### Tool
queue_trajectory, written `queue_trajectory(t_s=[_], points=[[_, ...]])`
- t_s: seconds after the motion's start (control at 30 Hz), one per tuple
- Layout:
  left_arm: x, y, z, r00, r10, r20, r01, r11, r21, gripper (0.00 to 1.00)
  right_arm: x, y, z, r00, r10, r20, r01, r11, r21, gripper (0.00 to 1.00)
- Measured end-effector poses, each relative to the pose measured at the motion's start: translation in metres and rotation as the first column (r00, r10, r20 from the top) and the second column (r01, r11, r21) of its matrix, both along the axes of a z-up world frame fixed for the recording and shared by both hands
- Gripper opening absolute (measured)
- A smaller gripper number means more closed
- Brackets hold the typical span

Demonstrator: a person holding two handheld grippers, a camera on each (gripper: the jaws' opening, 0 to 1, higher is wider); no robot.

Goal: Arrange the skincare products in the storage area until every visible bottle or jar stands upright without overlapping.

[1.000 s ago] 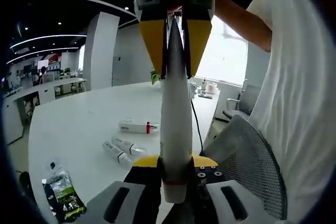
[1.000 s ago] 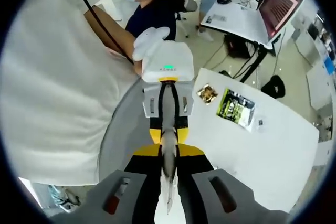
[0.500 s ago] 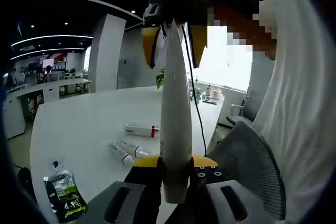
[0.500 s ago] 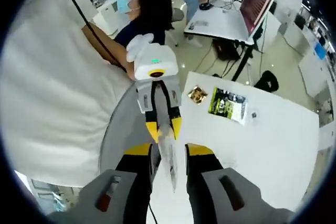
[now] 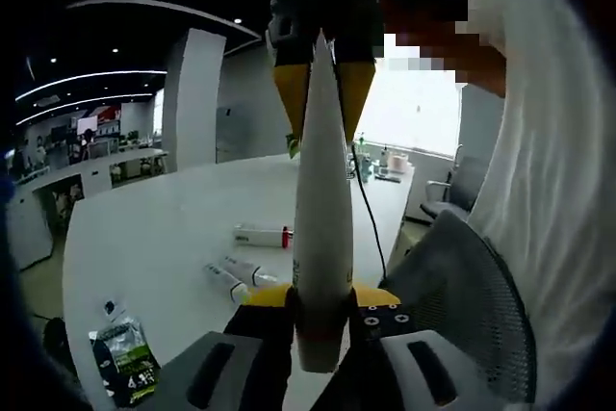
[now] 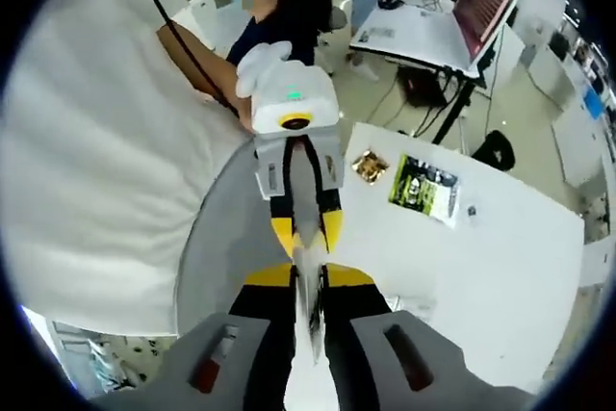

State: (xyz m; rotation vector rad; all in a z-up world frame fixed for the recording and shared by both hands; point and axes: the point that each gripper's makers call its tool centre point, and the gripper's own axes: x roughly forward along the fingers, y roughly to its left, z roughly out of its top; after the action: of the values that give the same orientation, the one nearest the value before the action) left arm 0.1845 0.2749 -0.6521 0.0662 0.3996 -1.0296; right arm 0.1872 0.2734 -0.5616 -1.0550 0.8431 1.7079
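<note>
The left gripper (image 5: 320, 320) is clamped on the cap end of a white tube (image 5: 321, 228). The right gripper (image 6: 308, 300) pinches its flat tail, both held above the white table (image 5: 164, 228).

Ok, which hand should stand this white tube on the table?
Right, probably: the right tongs pinch the thin crimped end of the white tube, so its cap end can go down onto the table. The left tongs clamp that cap end.
</note>
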Motion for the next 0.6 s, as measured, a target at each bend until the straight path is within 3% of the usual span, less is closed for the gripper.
queue_trajectory(t_s=[0.1, 0.17, 0.23, 0.33, 0.47, 0.53, 0.6], points=[[0.016, 0.016, -0.003, 0.99, 0.141, -0.013, -0.14, 0.989, 0.04, 0.25, 0.011, -0.01, -0.003, 0.997, -0.066, 0.033, 0.066, 0.998, -0.002, 0.05], [0.021, 0.025, -0.004, 0.983, 0.182, -0.005, -0.181, 0.981, 0.076, 0.3, 0.024, -0.018, -0.002, 0.991, -0.11, 0.077, 0.109, 0.994, 0.016, 0.05], [0.026, 0.039, -0.007, 0.98, 0.189, 0.061, -0.196, 0.966, 0.168, 0.37, 0.036, -0.03, -0.003, 0.987, -0.131, 0.096, 0.132, 0.991, 0.001, 0.05], [0.027, 0.055, -0.023, 0.978, 0.198, 0.064, -0.208, 0.94, 0.27, 0.38, 0.057, -0.053, -0.01, 0.98, -0.134, 0.144, 0.144, 0.988, -0.062, 0.04], [0.029, 0.062, -0.043, 0.968, 0.245, 0.059, -0.251, 0.922, 0.296, 0.38, 0.096, -0.083, -0.021, 0.967, -0.129, 0.219, 0.164, 0.975, -0.149, 0.03], [0.027, 0.064, -0.051, 0.959, 0.276, 0.06, -0.28, 0.908, 0.31, 0.38, 0.109, -0.091, -0.024, 0.968, -0.123, 0.218, 0.161, 0.973, -0.164, 0.02], [0.027, 0.063, -0.057, 0.965, 0.247, 0.087, -0.261, 0.898, 0.354, 0.34, 0.121, -0.097, -0.025, 0.97, -0.142, 0.197, 0.178, 0.967, -0.18, 0.01]])
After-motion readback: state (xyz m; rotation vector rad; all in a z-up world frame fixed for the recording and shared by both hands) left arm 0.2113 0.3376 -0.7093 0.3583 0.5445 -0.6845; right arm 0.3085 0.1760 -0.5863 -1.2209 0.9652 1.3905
